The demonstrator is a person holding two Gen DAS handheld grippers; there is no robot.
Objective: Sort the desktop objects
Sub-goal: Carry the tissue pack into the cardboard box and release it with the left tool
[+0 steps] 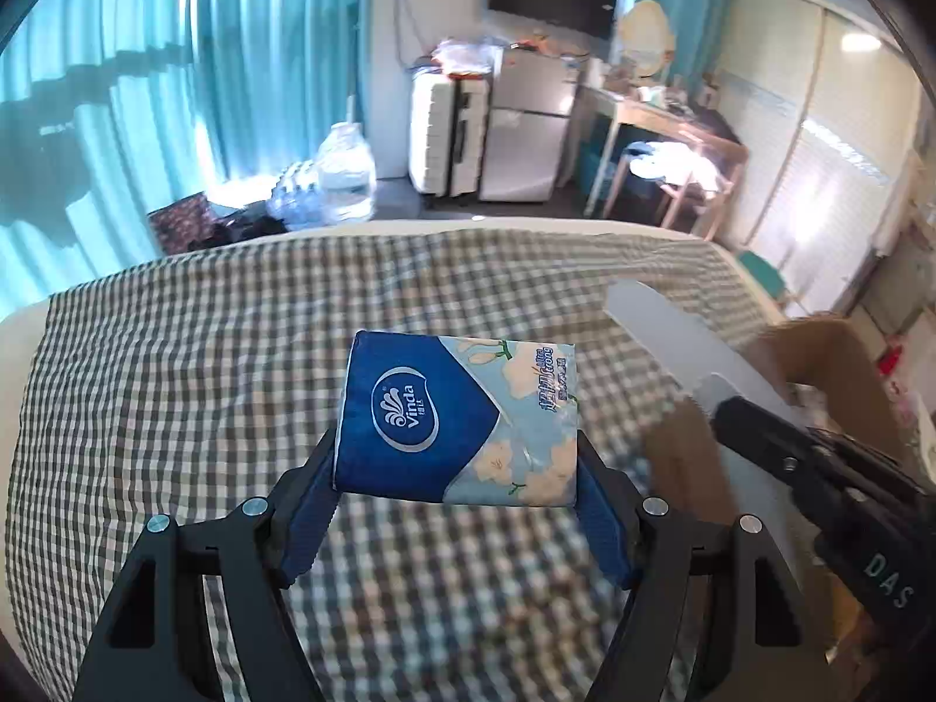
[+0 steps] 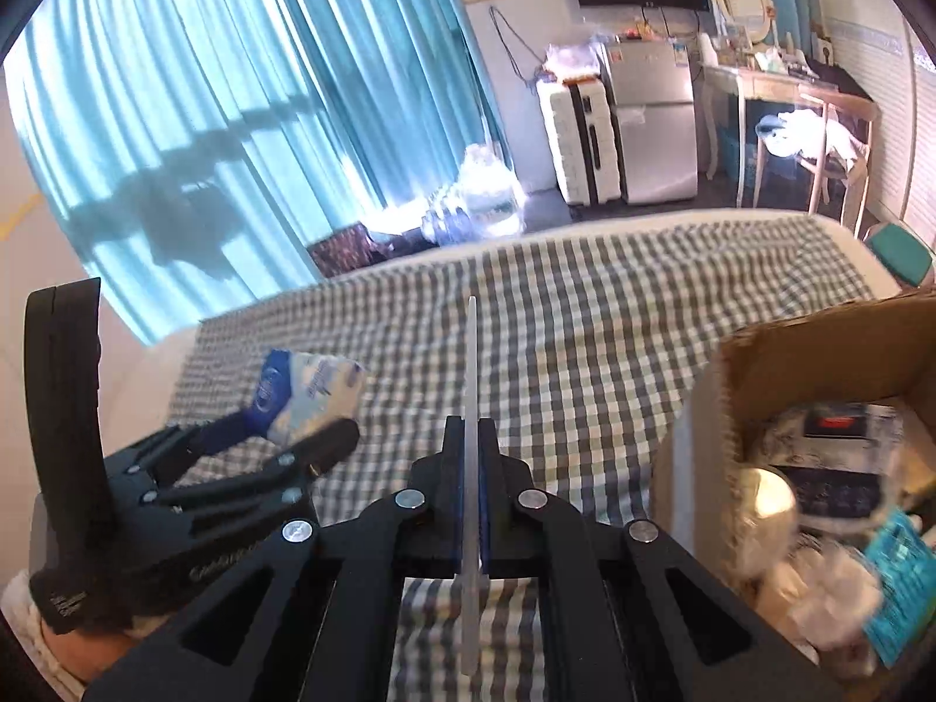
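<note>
From the left wrist view, the left tool (image 1: 456,468) is clamped on a tissue pack (image 1: 456,421), its blue pads pressing the pack's two sides and holding it in the air above the checked bedspread (image 1: 175,380). To the right, the right tool (image 1: 725,403) holds a flat white strip (image 1: 661,327), with the cardboard box (image 1: 830,362) just behind it.

From the right wrist view, the right tool (image 2: 471,462) is closed on the strip (image 2: 471,362), seen edge-on between the pads and pointing forward over the bed. The box (image 2: 760,362) stands open at the right, already holding several packets and a round pale object. The left tool (image 2: 304,439) carries the tissue pack (image 2: 304,389) at the left, well apart from the box.

Both items look to be in transit to the box. Next, each tool likely needs to move over the opening and let go, one after the other so they do not collide.
</note>
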